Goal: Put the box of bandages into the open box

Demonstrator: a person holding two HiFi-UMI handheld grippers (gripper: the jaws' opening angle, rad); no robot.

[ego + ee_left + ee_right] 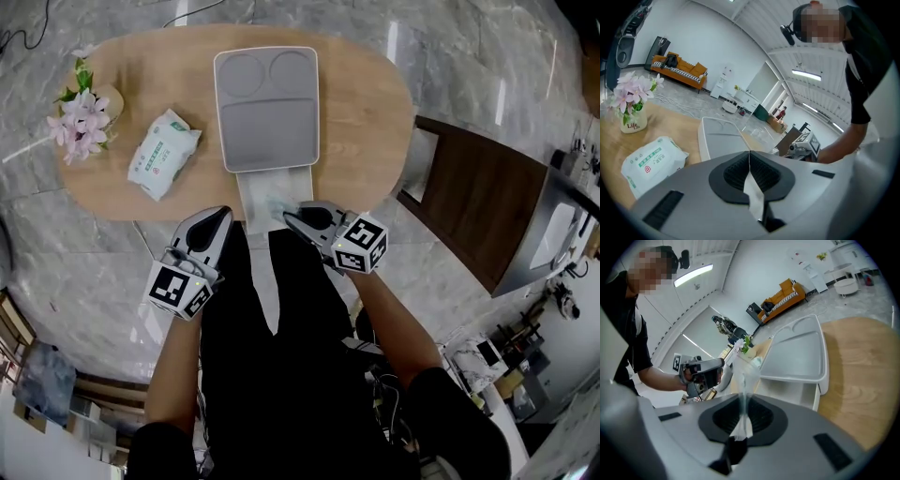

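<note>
While the left gripper (220, 214) hangs at the table's near edge with its jaws clenched on nothing, the right gripper (289, 217), just beside it at 3 o'clock, pinches a thin clear plastic sheet (742, 380) that rises out of its jaws. At 12 o'clock of both grippers stands the open box (255, 192), white-walled, with its near part uncovered. A small pale greenish shape (279, 201) shows in it, just at 11 o'clock of the right jaw tips. Whether that shape is the box of bandages I cannot tell. Farther at 12 o'clock a gray tray (267, 141) lies over the box's far part, its two round wells and one rectangular well bare. At 10 o'clock on the table (375, 112) lie a pack of wipes (164, 155) and, beyond it, a vase of flowers (82, 114).
</note>
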